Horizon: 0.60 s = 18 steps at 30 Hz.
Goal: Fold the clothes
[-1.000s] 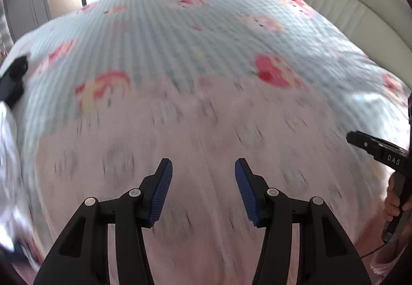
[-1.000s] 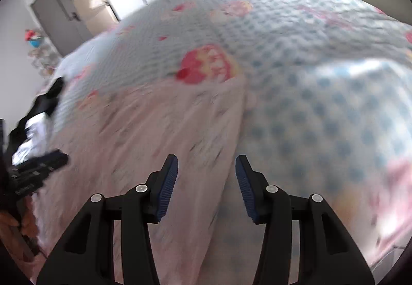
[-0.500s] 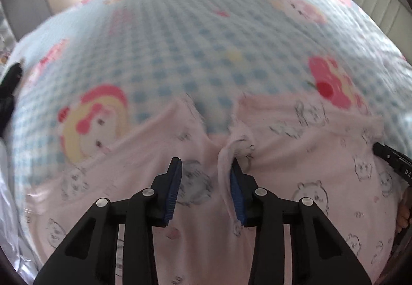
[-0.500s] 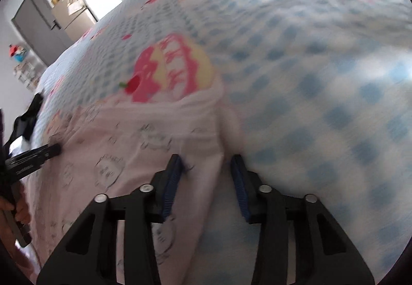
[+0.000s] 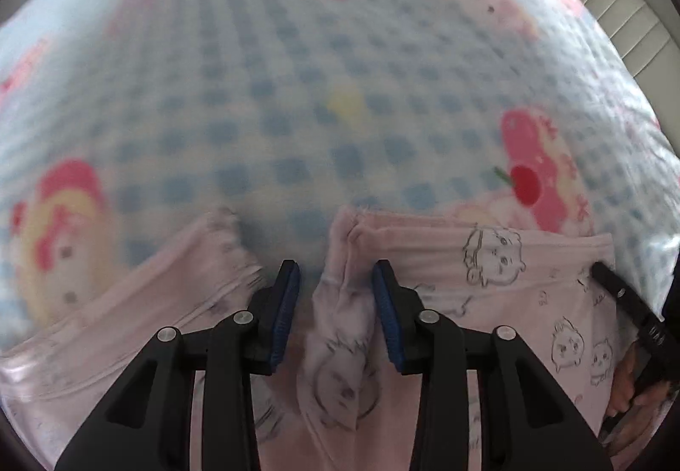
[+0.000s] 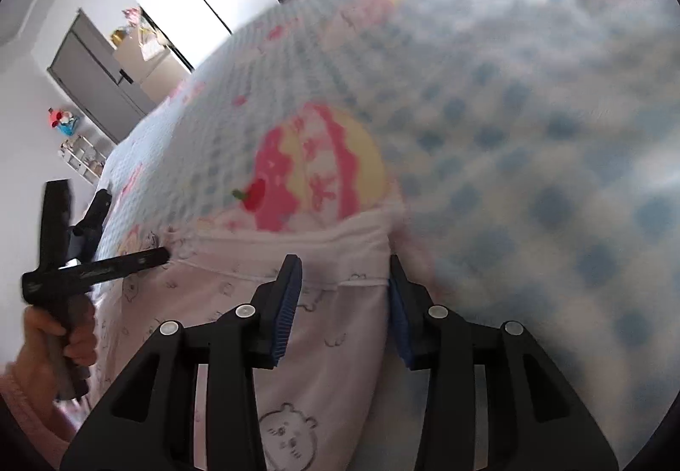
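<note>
Both of your grippers sit at the top edge of the pink garment (image 5: 501,301), soft thin cloth printed with small outlined cartoon faces, spread on the blue-checked bedspread (image 5: 323,97) with its long hem running left to right across your view. Your left gripper (image 5: 335,313) is closing, a bunched fold of the cloth between its blue ribbed pads but not yet pinched. Your right gripper (image 6: 344,301) straddles the hem corner, jaws apart. No writing on the cloth can be read.
</note>
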### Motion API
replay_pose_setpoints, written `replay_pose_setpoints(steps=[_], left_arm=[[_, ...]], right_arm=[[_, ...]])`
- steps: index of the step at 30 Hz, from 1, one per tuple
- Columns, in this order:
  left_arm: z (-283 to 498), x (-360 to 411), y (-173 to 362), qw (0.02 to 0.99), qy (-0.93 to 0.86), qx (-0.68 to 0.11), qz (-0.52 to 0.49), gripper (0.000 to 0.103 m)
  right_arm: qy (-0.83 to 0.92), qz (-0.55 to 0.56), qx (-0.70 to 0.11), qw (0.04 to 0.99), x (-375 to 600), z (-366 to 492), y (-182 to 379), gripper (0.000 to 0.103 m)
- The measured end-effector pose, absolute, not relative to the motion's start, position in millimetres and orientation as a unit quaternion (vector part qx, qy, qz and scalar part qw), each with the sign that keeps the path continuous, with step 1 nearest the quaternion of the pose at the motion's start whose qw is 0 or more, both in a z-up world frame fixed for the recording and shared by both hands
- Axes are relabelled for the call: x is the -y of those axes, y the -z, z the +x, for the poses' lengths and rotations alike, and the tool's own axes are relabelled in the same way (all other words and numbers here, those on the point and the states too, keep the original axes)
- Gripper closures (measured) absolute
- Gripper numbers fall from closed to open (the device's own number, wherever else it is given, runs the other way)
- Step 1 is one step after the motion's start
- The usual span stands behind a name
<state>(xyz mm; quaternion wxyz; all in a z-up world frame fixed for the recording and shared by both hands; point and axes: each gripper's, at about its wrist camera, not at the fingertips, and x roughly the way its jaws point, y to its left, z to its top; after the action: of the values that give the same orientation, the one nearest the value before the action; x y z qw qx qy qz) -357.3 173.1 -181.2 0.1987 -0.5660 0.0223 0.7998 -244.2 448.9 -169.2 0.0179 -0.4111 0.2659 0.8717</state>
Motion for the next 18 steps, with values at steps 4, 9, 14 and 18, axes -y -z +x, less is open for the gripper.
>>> replay_pose_setpoints(steps=[4, 9, 14, 18], left_arm=[[-352.0, -191.2, 158.1, 0.227, -0.823, -0.075, -0.516, 0.097], [-373.0, -192.7, 151.0, 0.217, -0.831, -0.074, -0.506, 0.097], [-384.2, -204.4, 173.5, 0.207, -0.808, -0.072, -0.547, 0.087], [-369.3, -166.9, 138.0, 0.205, -0.843, 0.026, -0.497, 0.060]], right_arm=[[-0.874, -0.408, -0.264, 0.009, -451.3, -242.6, 167.8, 0.097], [-0.904, -0.358, -0.230, 0.028, -448.7, -233.1, 142.1, 0.099], [-0.884, -0.393, -0.245, 0.062, -462.5, -241.1, 159.5, 0.095], [-0.863, -0.401, -0.302, 0.056, -481.0, -236.9, 171.0, 0.083]])
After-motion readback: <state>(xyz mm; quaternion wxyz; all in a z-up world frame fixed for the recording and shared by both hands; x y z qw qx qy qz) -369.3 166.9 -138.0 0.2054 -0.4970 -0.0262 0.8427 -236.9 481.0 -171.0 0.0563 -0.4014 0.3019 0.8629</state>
